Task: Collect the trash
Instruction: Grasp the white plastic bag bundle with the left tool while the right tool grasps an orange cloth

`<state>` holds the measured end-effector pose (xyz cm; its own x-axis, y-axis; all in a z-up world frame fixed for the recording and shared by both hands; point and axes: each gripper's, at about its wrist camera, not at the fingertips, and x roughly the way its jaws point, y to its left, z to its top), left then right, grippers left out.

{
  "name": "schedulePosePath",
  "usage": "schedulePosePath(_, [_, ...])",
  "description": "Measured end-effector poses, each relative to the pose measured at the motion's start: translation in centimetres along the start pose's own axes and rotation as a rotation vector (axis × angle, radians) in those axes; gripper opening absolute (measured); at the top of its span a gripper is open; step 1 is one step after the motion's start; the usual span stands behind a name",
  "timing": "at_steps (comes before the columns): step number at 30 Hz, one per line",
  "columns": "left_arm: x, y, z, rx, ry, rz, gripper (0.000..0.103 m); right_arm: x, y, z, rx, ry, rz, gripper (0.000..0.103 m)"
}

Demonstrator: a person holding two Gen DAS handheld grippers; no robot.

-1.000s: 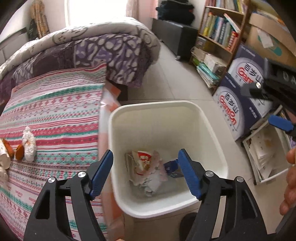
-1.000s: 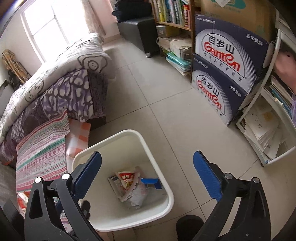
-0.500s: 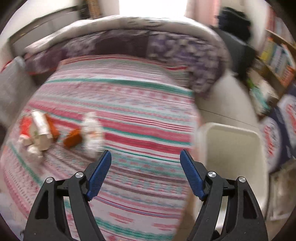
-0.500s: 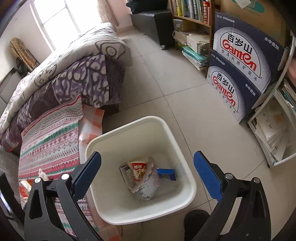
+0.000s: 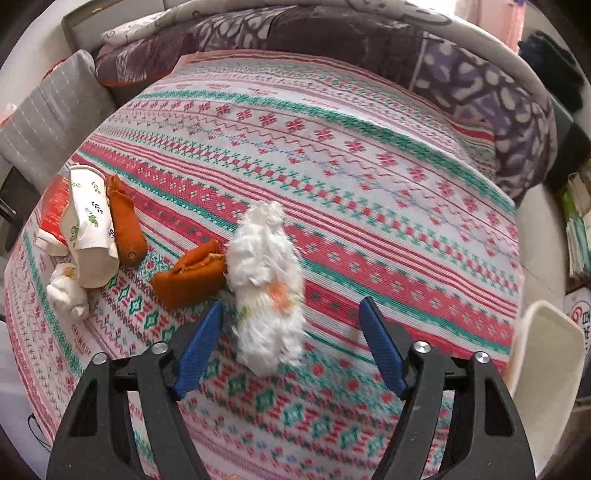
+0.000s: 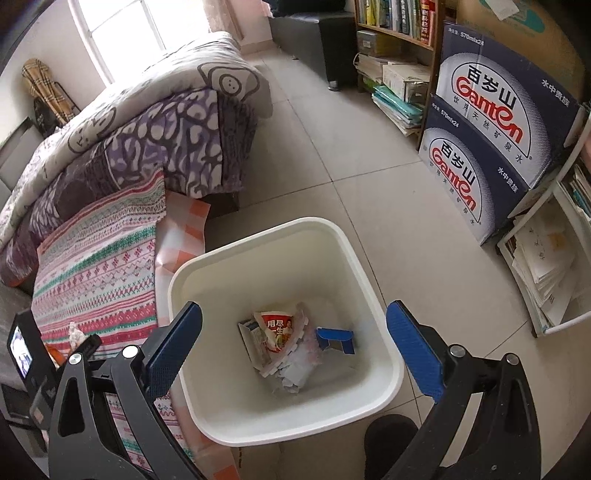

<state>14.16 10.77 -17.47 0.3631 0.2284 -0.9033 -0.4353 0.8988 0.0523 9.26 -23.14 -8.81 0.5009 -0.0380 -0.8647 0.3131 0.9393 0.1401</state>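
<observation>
My left gripper (image 5: pixel 291 347) is open over the striped bedspread (image 5: pixel 332 177), with a crumpled white tissue wad (image 5: pixel 266 284) lying between its blue fingers, untouched. Orange peel pieces (image 5: pixel 188 273), a squashed paper cup (image 5: pixel 88 229), a red packet (image 5: pixel 53 206) and a small white wad (image 5: pixel 66 295) lie to the left. My right gripper (image 6: pixel 295 343) is open and empty above the white bin (image 6: pixel 369 280), which holds a red wrapper (image 6: pixel 277 328), papers and a blue scrap (image 6: pixel 336 338). The bin's rim shows in the left wrist view (image 5: pixel 546 354).
Two blue Ganten boxes (image 6: pixel 491 122) and a white rack of papers (image 6: pixel 546 266) stand right of the bin. A bookshelf (image 6: pixel 391 44) and dark cabinet (image 6: pixel 314 33) are at the back. A purple quilt (image 6: pixel 147 129) covers the far bed. A grey pillow (image 5: pixel 48 122) lies left.
My left gripper swung from over the bin to the bed and now straddles the tissue wad. My right gripper moved a little closer over the bin, still open.
</observation>
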Motion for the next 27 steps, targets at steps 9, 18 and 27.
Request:
schedulePosePath(9, [-1.5,2.2,0.2,0.037,-0.04,-0.109,0.034,0.2,3.1,-0.9,-0.058,-0.006,-0.001,0.096])
schedulePosePath(18, [-8.7,7.6,1.0,0.031,-0.164,-0.161,0.034,1.1,9.7,-3.8,-0.161,0.017,0.041,0.096])
schedulePosePath(27, [-12.8,15.0,1.1,-0.08,-0.216,-0.162,0.034,2.5,18.4,-8.7,-0.298,0.069,0.127,0.096])
